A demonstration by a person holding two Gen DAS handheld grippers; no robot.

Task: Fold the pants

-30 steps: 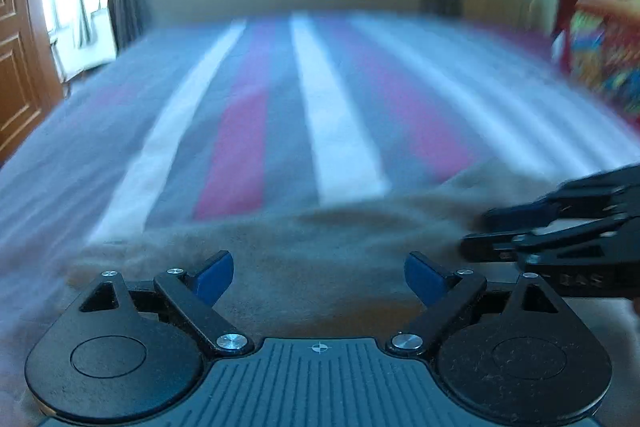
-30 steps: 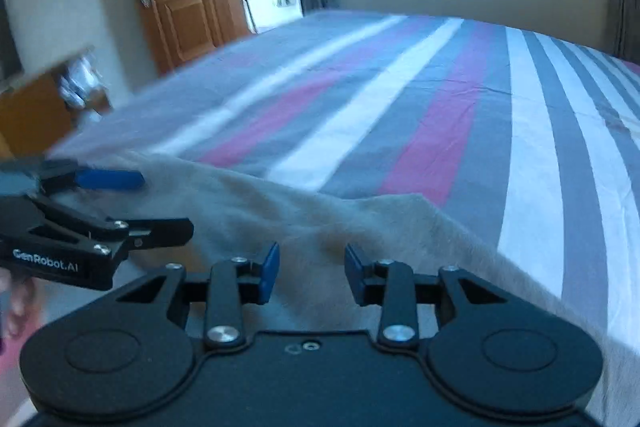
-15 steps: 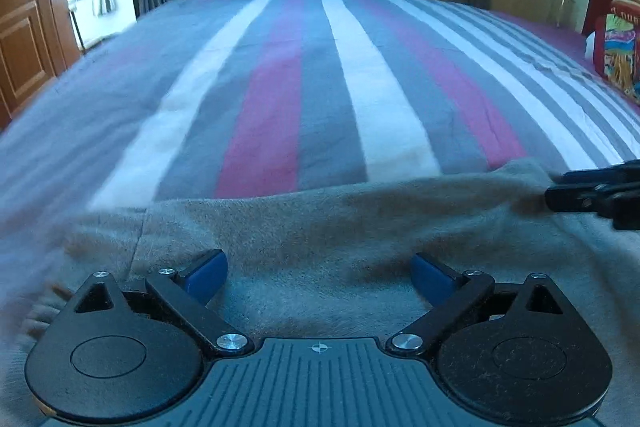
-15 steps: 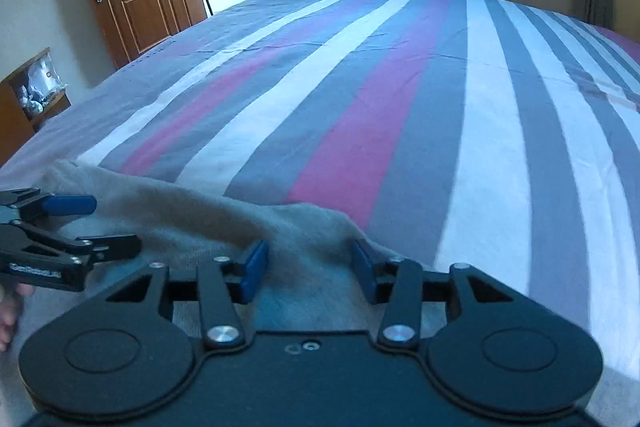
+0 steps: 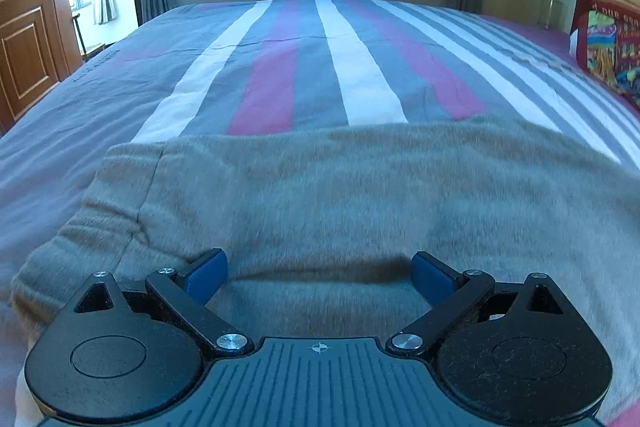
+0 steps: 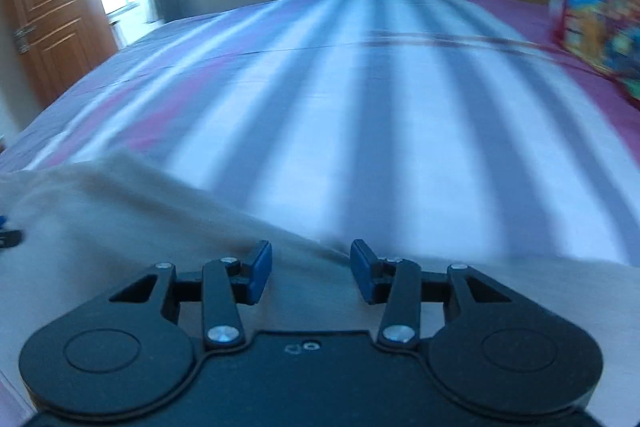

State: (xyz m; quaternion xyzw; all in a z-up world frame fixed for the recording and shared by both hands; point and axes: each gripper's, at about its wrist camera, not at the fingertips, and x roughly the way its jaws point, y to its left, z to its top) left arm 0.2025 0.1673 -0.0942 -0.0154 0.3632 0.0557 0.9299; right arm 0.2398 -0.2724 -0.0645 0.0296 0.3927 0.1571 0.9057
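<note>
Lying: pants (image 5: 360,195) spread on bed (image 5: 320,59).
Feel: soft, light, floppy; likely sags.
Hold: hem edges, judging.
Left gripper (image 5: 320,275): wide, empty.
Right gripper (image 6: 311,273): parted, empty.

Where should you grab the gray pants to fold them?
Probably the ribbed waistband at the left end of the pants. It's a thick doubled edge lying flat, so slide the left gripper, jaws open, in from that side.
</note>
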